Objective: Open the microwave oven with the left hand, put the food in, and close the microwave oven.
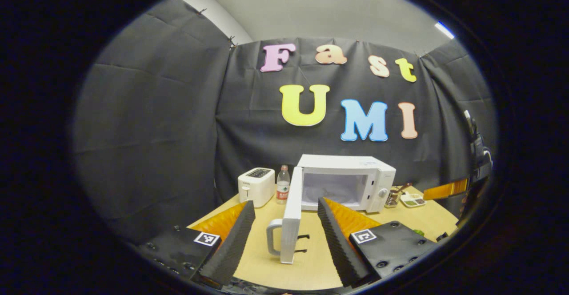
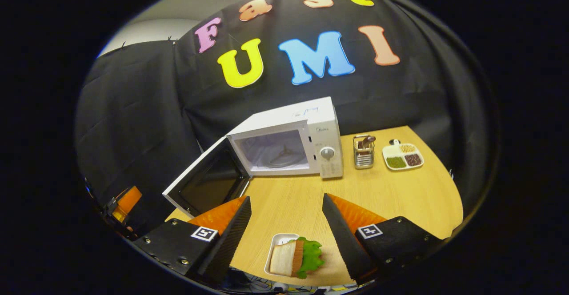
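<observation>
White microwave oven (image 2: pixel 306 141) door (image 2: pixel 206 181) stands open; sandwich on white tray (image 2: pixel 293 257) lies before it (both tools (image 1: pixel 284 237) (image 2: pixel 286 237) open, empty).

A wooden table (image 2: pixel 400 193) carries the microwave (image 2: pixel 289 146), toaster (image 1: pixel 255 186), bottle (image 1: pixel 282 184), utensil holder (image 2: pixel 363 152), divided dish (image 2: pixel 402 156) and sandwich plate (image 2: pixel 279 255).

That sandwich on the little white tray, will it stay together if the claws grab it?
Probably not neatly. The sandwich looks layered, with loose lettuce sticking out, so it may squash or shed. Its tray looks shallow and light, likely to slide on the smooth table.
</observation>
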`<state>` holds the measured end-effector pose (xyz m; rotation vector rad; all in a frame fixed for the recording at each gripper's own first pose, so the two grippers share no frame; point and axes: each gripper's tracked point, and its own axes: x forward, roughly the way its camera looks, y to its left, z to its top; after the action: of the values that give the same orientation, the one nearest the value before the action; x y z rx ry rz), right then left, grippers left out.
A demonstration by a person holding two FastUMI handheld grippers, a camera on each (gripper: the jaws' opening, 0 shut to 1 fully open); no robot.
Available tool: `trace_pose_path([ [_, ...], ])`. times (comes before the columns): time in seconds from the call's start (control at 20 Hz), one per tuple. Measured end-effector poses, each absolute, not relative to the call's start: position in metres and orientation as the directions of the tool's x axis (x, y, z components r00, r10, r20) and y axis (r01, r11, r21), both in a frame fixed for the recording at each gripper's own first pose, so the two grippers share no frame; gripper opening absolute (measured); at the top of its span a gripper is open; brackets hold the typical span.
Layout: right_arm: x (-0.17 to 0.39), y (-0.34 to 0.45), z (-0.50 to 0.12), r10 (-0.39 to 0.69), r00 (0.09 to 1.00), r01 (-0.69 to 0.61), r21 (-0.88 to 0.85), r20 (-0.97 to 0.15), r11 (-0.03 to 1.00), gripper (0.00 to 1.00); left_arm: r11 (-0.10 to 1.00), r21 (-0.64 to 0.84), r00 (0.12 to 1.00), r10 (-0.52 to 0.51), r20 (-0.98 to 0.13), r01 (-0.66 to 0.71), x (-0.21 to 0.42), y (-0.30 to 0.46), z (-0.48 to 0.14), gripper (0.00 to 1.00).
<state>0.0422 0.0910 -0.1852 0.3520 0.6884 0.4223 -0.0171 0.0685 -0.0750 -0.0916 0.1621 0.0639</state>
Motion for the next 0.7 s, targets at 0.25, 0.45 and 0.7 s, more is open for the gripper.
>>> trace_pose_path([
  [0.25,0.032,0.086,-0.229,0.558,0.552,-0.214,0.542,-0.619,0.813,0.99,0.995,-0.049,0.992,0.082,-0.091,-0.087,-0.025,0.05,-0.034,0.92],
  [0.45,0.013,0.09,-0.262,0.604,0.427,-0.194,0.584,-0.673,0.788,0.99,0.993,-0.038,0.991,0.109,-0.076,-0.112,-0.032,0.039,-0.025,0.92],
  [0.7,-0.007,0.089,-0.296,0.623,0.307,-0.186,0.597,-0.719,0.781,0.98,0.989,-0.019,0.986,0.142,-0.083,-0.144,-0.04,0.032,-0.022,0.92],
])
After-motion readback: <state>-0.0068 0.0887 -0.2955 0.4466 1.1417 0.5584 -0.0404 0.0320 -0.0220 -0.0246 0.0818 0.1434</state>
